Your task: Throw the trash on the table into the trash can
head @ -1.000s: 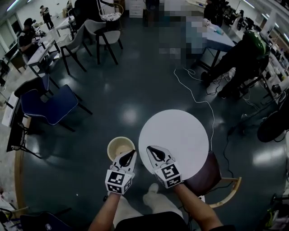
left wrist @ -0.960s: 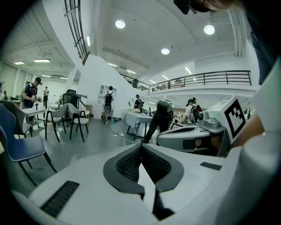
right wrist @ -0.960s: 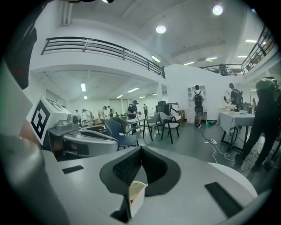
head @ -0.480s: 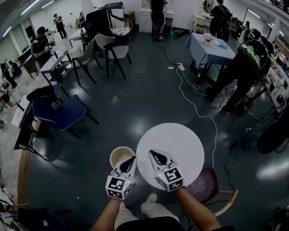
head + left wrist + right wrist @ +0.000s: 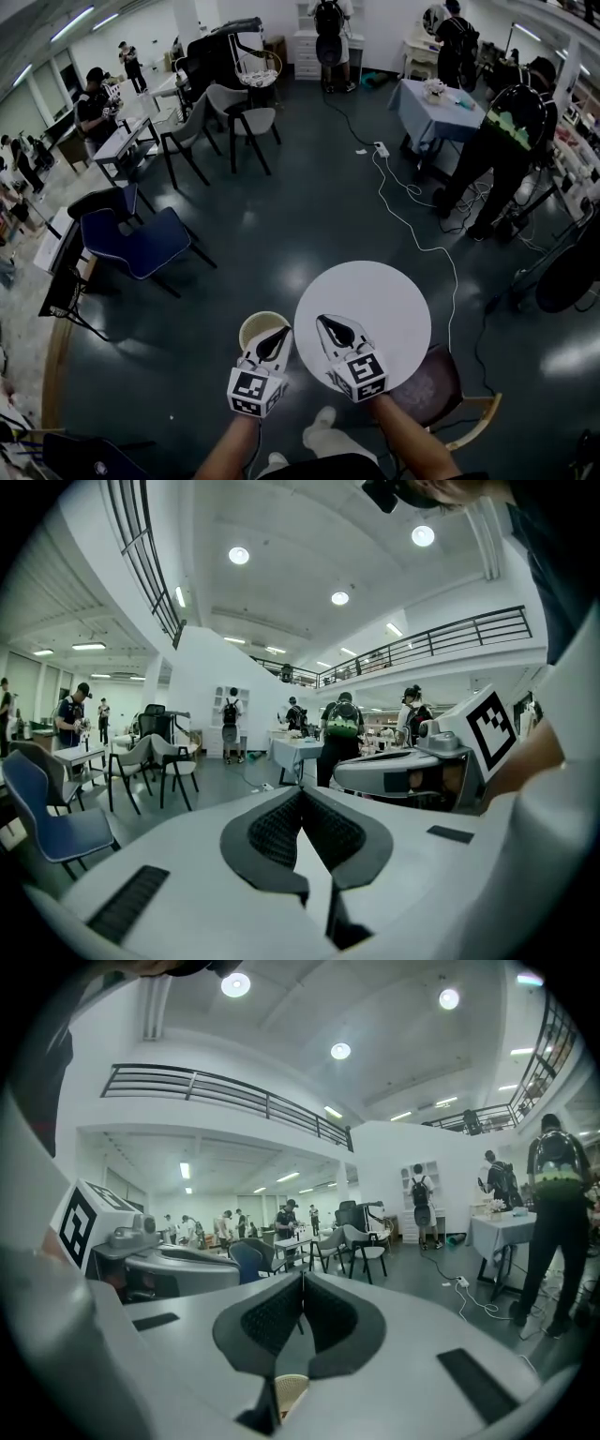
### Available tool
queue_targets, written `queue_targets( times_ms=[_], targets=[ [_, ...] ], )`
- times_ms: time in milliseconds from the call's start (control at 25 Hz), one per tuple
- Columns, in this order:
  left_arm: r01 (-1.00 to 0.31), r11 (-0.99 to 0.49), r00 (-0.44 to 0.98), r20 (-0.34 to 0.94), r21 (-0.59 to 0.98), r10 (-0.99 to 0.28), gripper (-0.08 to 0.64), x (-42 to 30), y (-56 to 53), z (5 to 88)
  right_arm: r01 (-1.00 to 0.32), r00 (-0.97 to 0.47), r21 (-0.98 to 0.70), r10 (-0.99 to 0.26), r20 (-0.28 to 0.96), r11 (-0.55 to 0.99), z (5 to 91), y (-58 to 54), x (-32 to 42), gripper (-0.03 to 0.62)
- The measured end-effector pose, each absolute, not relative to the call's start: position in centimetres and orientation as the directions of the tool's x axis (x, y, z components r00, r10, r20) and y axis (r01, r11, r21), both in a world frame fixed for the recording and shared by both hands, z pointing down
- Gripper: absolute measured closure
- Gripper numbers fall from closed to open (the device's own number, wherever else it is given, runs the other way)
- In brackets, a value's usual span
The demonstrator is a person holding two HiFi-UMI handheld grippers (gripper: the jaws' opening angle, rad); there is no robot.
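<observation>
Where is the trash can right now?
In the head view, the trash can stands on the floor left of the white table, partly behind the left gripper.

Left of the desk [image 5: 375, 300], the can [image 5: 253, 326] is half covered by the left hand-held gripper [image 5: 279, 332], and its contents cannot be made out. The right hand-held gripper [image 5: 324, 322] hides the desk's near edge. The desk covers part of a chair [image 5: 441, 384]. In the right gripper view only a sliver of the can [image 5: 289, 1389] shows.

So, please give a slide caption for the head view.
Shut left gripper over trash can, shut right gripper over white round table.
</observation>
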State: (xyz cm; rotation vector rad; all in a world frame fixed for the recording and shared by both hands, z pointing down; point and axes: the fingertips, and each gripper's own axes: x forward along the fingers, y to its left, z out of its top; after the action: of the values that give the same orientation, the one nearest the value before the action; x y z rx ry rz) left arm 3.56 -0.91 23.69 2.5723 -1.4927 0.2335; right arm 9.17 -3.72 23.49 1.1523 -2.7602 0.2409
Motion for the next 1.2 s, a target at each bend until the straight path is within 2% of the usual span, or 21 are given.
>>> queue_targets(
  times_ms=[560, 1200],
  targets=[
    [-0.86, -0.509, 0.51, 0.093, 0.037, -0.855, 0.545, -2.5, 12.6, 18.1, -0.731, -0.682, -0.092, -0.722, 0.119, 0.676, 18.4, 10.1, 4.8, 0.572],
    [-0.839, -0.545, 0.544, 0.023, 0.002, -0.838, 0.545, -9.1, 31.9, 13.3, -0.738, -0.675, -0.055, -0.736, 0.049, 0.673, 13.2, 29.7, -2.5, 0.572]
  ],
)
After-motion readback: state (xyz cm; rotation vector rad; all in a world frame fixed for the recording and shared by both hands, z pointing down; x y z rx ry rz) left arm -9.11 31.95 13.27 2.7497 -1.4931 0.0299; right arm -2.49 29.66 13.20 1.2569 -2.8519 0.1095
